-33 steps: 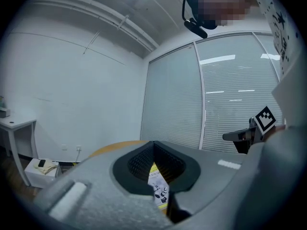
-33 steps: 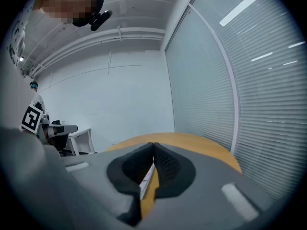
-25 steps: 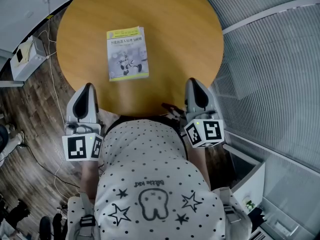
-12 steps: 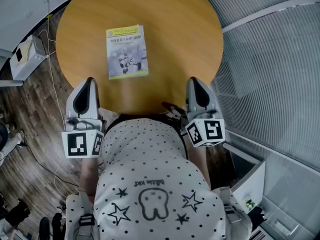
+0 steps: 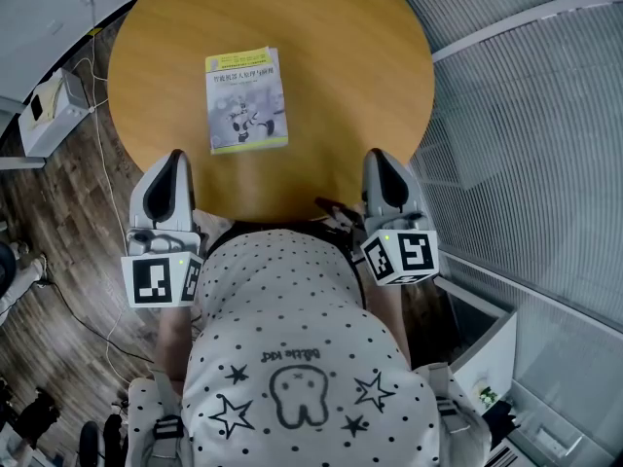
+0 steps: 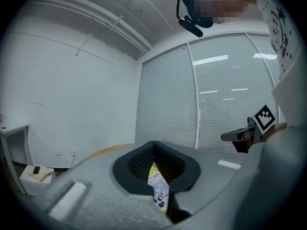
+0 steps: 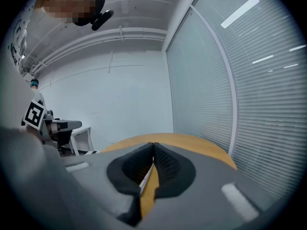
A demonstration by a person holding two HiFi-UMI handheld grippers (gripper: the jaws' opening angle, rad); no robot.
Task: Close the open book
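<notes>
From the head view, the book (image 5: 246,99) lies shut and flat on the round wooden table (image 5: 341,56), cover up, left of the table's middle and well apart from both of your tools. Your left hand-held gripper (image 5: 174,161) sits at the table's near-left edge, pointing out over the rim. Your right hand-held gripper (image 5: 379,160) sits at the near-right edge, pointing the same way. Each one's marker cube sits back by your dotted shirt (image 5: 292,319). Neither tool touches the book.

In the left gripper view, the left hand-held gripper (image 6: 153,144) has its jaws pressed together at the tips, with nothing caught between them. Through the narrow slit lower down you see a strip of the book (image 6: 159,188) lying beyond on the table (image 6: 112,149) — it is behind the jaws, not in them. The right hand-held gripper (image 6: 243,134) shows at the far right, in front of the slatted blinds (image 6: 225,99).

In the right gripper view, the right hand-held gripper (image 7: 153,146) also has its jaws closed tip to tip and empty. The slit below shows only the table (image 7: 192,142) surface and a thin pale sliver — too small to identify. The left hand-held gripper (image 7: 60,126) shows at the left edge, level with the table's rim.
</notes>
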